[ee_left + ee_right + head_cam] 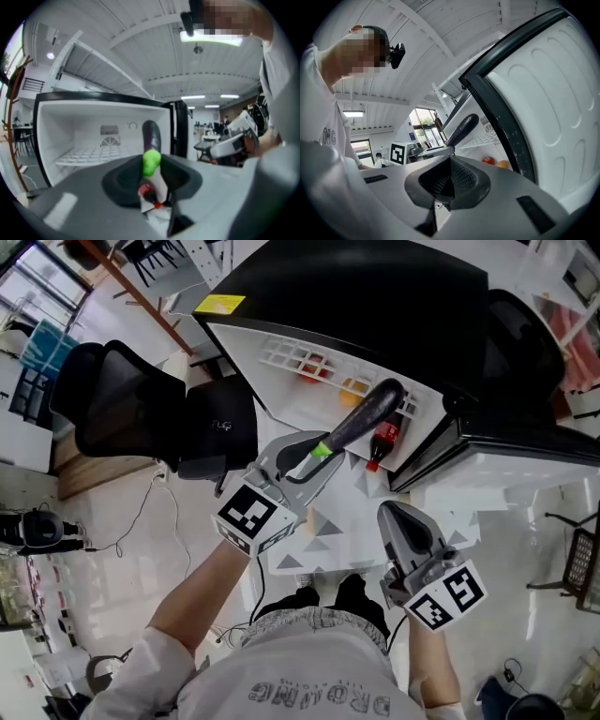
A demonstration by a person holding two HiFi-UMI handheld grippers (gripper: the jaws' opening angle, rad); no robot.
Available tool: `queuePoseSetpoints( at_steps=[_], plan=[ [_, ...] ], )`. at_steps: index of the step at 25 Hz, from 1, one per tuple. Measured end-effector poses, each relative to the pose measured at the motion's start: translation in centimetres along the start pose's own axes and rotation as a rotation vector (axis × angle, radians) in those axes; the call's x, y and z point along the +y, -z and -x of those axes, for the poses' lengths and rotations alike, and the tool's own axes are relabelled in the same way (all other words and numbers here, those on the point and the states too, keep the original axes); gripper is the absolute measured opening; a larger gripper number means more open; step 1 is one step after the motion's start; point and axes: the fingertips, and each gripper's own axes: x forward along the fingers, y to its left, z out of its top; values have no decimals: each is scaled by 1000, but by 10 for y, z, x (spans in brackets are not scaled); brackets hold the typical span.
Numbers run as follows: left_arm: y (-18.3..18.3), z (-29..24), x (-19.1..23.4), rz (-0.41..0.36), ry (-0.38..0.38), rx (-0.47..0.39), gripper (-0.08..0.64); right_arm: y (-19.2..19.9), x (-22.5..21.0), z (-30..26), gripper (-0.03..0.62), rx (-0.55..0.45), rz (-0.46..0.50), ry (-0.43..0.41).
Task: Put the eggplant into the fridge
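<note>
One eggplant (366, 413), aimed at one o'clock toward the open fridge (375, 306), sits clamped in the left hand-held gripper (322, 452); the right hand-held gripper (394, 512) has jaws together.

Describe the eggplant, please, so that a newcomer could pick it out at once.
Find the open black fridge with its white interior. Just before its opening, the left hand-held gripper clamps the eggplant at its stem end. It is the long, dark purple thing with a bright green cap, unlike the red-labelled bottle and the round red fruit and orange fruit behind.
</note>
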Motion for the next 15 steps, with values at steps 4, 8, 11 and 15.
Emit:
queuePoseSetpoints(
  at_steps=[4, 8, 11, 15],
  plan=[
    [-1, -20, 4, -27, -1, 27, 118, 4, -8, 2, 3, 10, -6, -9],
    [0, -42, 7, -60, -2, 61, 118, 3, -17, 7, 3, 10, -8, -7],
    [-3, -59, 11, -87, -8, 74, 118, 0, -24, 12, 2, 11, -9, -1],
    [-4, -79, 18, -118, -16, 105, 118, 0, -34, 17, 2, 13, -15, 8]
  ],
)
